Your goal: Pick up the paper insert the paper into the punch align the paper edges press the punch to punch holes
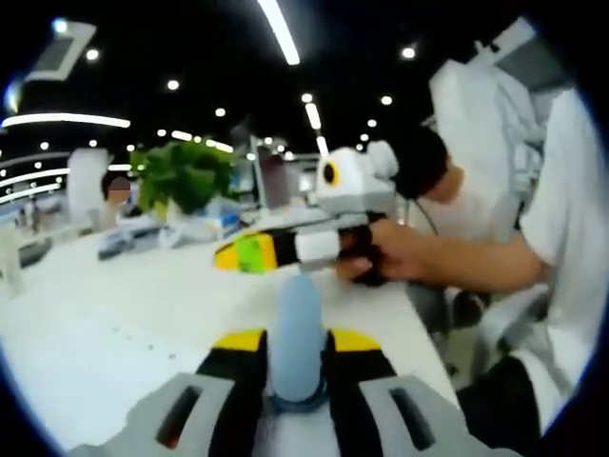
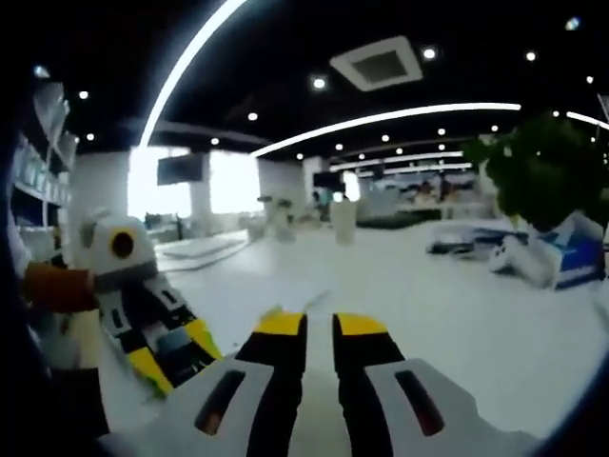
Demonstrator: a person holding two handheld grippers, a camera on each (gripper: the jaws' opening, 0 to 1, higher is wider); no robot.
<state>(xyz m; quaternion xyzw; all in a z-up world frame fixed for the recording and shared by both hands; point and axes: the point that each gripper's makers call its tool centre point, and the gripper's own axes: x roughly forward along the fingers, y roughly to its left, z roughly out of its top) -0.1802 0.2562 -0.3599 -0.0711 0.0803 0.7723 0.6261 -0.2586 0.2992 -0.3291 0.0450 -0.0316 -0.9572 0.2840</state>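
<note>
My left gripper [image 1: 296, 340] rises from the bottom of the left gripper view, its yellow-tipped jaws closed around a pale blue rounded upright object [image 1: 297, 324]; I cannot tell what it is. The right gripper [image 1: 238, 255] hangs over the white table [image 1: 114, 314], held in a person's hand [image 1: 381, 252], with its jaws together. In the right gripper view my right gripper [image 2: 320, 325] has its jaws almost touching, with nothing between them. The left gripper [image 2: 176, 350] comes in low at the left, blurred.
A green potted plant [image 1: 183, 176] and blue-and-white packs [image 2: 561, 257] stand at the table's far side. A person in white [image 1: 571, 238] stands at the table's right edge. More white tables and pillars [image 2: 95, 195] lie behind.
</note>
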